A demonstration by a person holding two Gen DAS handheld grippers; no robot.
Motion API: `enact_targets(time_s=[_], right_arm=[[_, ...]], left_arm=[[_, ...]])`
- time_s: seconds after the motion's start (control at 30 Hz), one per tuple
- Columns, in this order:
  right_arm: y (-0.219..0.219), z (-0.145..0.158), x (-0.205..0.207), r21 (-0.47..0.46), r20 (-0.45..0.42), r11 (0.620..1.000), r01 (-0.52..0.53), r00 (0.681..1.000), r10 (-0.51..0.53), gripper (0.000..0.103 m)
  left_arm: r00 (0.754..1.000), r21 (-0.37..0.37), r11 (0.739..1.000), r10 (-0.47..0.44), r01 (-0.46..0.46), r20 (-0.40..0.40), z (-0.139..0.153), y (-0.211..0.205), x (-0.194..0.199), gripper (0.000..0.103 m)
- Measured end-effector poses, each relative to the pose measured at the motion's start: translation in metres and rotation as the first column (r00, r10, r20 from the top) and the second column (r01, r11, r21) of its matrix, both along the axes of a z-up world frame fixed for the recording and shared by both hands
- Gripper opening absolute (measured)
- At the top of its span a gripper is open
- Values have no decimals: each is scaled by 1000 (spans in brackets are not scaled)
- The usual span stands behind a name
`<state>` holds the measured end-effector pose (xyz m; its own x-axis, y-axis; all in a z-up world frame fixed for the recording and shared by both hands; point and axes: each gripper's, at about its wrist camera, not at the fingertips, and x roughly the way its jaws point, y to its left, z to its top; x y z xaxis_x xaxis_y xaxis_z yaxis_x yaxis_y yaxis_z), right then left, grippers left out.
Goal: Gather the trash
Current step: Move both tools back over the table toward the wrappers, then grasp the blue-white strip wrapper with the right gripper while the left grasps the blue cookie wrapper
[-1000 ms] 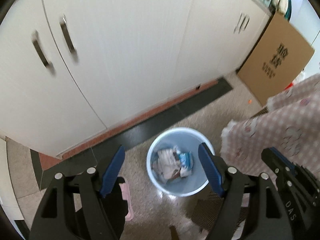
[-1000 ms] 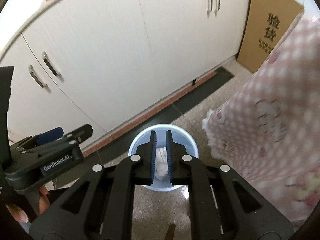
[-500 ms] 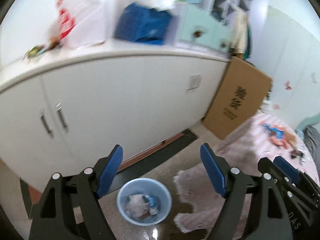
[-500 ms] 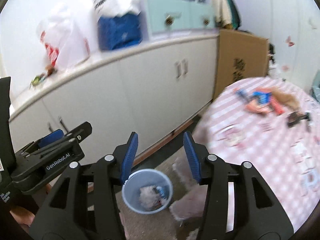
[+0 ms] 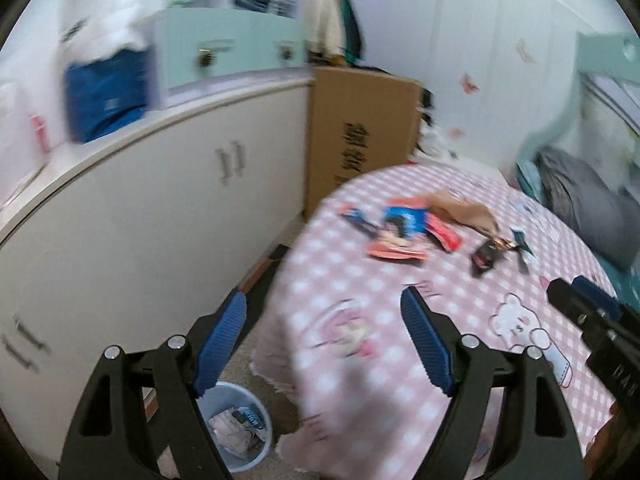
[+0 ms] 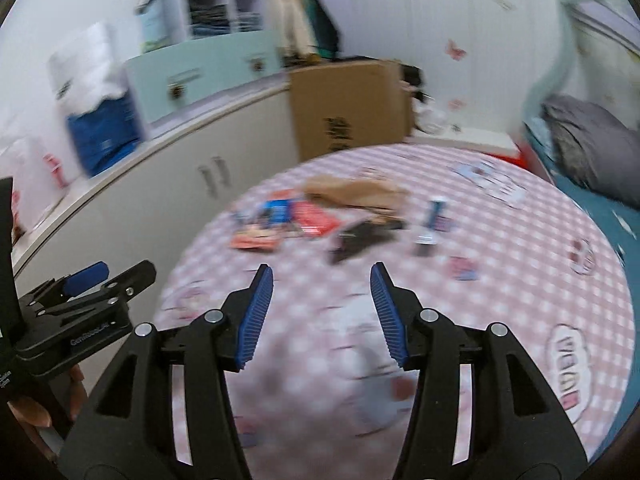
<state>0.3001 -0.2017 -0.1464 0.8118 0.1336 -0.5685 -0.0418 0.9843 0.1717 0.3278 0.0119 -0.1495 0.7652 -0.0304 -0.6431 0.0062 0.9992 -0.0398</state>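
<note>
Left tool (image 5: 324, 344) gapes wide, nothing in it. Right tool (image 6: 322, 316) is opening, nothing between its jaws. Ahead, mid-frame, wrappers (image 6: 280, 220) lie scattered on the pink checked worktop (image 6: 500, 280). Lower left, the bin (image 5: 244, 428) holds crumpled trash beside white cabinets (image 5: 160, 220).

Both wrist cams looked forward and downward over pink checked tablecloth (image 6: 500, 240); shared wrapper litter (image 5: 404, 232), cardboard box (image 6: 348, 108), white cabinets (image 5: 160, 208).

tablecloth (image 6: 500, 280): pink-white check | bin (image 5: 262, 450): pale blue | cabinet (image 5: 140, 240): white | box (image 5: 360, 120): brown
</note>
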Motion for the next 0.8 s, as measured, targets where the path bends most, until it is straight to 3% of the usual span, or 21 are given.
enact_targets(time_s=[0.17,0.23,0.43,0.57,0.67,0.8], right_arm=[[-43,-11,15,64,-43,996,65,997,-63,52],[-54,-16,20,68,-55,995,80,996,-76,53],[-72,-24,48,-15,-91,992,123,988,-124,57],[-80,-29,72,-21,-124,992,127,984,-128,57],[-81,-33,91,-11,-147,992,124,981,-125,57],[-80,-42,114,-7,-191,993,117,975,-117,57]], left_arm=[[996,51,996,-70,72,-46,-14,-39,42,78],[997,71,996,-57,61,-59,-20,-44,57,78],[993,36,997,-64,67,-94,-32,-46,91,78],[986,0,996,-89,90,-138,-40,-49,110,76],[979,-32,993,-120,116,-162,-44,-53,119,61],[974,-23,990,-140,138,-179,-47,-57,124,43]])
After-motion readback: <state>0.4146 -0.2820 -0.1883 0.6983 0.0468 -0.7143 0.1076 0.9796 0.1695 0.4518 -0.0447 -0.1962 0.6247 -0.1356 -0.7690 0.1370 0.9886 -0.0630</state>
